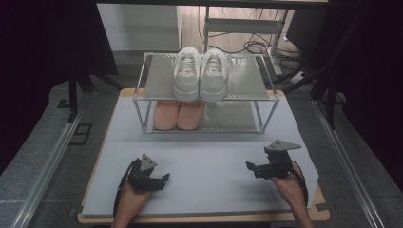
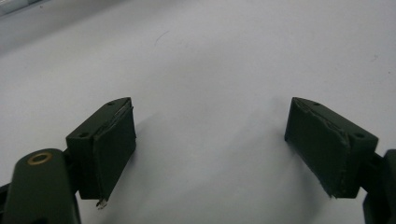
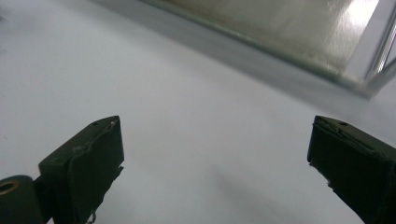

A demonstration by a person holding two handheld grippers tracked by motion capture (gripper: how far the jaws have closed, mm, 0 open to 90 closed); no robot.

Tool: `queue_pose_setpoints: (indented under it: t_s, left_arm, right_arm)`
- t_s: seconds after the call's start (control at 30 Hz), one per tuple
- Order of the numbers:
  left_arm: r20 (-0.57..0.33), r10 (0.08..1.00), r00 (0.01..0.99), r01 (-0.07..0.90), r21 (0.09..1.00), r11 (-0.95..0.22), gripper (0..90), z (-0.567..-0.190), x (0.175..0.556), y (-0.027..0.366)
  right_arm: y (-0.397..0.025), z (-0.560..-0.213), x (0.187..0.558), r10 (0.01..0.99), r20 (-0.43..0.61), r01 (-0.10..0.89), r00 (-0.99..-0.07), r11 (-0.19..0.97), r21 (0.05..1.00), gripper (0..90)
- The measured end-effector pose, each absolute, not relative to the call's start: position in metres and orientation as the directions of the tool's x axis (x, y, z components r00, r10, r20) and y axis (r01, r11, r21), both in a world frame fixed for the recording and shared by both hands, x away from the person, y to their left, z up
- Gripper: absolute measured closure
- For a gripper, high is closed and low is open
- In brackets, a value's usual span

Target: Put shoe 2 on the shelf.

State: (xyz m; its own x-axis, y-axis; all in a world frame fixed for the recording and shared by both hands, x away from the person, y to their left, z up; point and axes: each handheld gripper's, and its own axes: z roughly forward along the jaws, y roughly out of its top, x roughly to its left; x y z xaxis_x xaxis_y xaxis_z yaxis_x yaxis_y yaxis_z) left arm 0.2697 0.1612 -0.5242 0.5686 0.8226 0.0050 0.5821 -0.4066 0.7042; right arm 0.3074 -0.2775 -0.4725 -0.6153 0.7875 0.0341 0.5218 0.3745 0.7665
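Note:
A pair of white sneakers stands side by side on the top shelf of a two-tier metal rack. A pair of pink shoes lies on the lower shelf beneath them. My left gripper rests low over the white mat at the front left, open with nothing between its jaws. My right gripper hovers at the front right, also open and empty, pointed toward the rack's lower shelf.
The white mat covers a wooden table, with bare space between the rack and both grippers. Metal rails run along both sides. Cables lie on the floor behind the rack.

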Motion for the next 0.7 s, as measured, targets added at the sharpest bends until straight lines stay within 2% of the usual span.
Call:
queue_pose_setpoints:
  t_s: [0.37,0.53,0.7]
  left_arm:
    - [0.004,0.823,0.567,0.583,0.705,-0.404,16.4,-0.524,0.270,0.161]
    - [0.008,0.824,0.567,0.580,0.706,-0.406,16.4,-0.524,0.269,0.161]
    - [0.005,0.823,0.568,0.582,0.705,-0.406,16.3,-0.524,0.270,0.161]
  right_arm:
    - [-0.280,-0.521,0.299,0.811,0.011,0.561,-0.585,0.395,0.728,4.5]
    - [-0.276,-0.522,0.298,0.802,-0.010,0.551,-0.597,0.420,0.721,9.0]
    - [-0.278,-0.523,0.299,0.800,0.002,0.554,-0.600,0.414,0.722,8.9]
